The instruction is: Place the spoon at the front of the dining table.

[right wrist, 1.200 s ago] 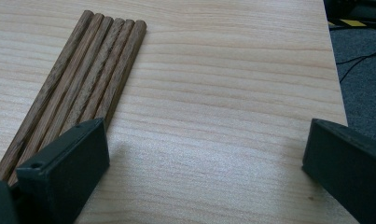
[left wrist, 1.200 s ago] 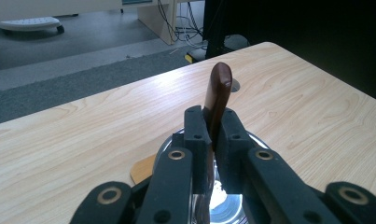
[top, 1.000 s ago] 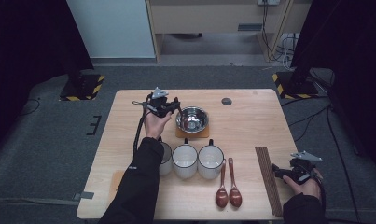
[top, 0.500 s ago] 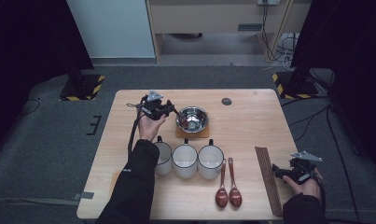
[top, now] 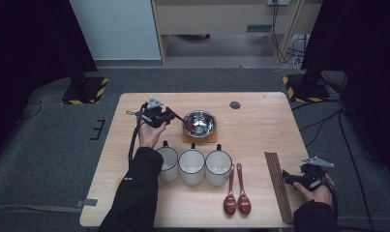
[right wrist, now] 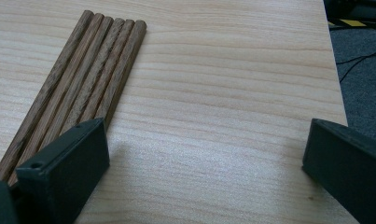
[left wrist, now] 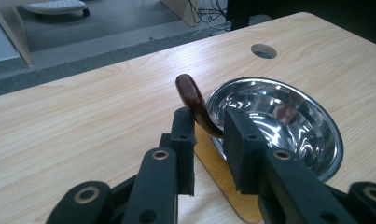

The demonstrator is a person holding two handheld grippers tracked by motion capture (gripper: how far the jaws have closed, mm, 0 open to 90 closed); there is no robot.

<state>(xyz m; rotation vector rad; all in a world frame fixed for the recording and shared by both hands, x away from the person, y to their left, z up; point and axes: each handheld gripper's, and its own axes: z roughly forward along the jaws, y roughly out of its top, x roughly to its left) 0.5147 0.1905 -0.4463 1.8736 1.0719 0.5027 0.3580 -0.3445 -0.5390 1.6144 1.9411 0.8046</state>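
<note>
One wooden spoon (left wrist: 195,101) is clamped by its handle in the left gripper (left wrist: 209,135), so that its bowl can be lowered into the steel bowl (left wrist: 288,126) just ahead. The right gripper (right wrist: 199,163) is held apart over the tabletop (right wrist: 223,93), chopsticks (right wrist: 83,79) beside it.

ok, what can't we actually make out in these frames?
- Spoon bowl end: in the left gripper view it drops behind the jaws; in the high view it is too small to tell whether it touches the steel bowl.
- Mugs, high view: the person's sleeve hides part of the leftmost one.
- Wooden sticks, right gripper view: near ends hidden behind one jaw and cut off by the frame edge.
</note>
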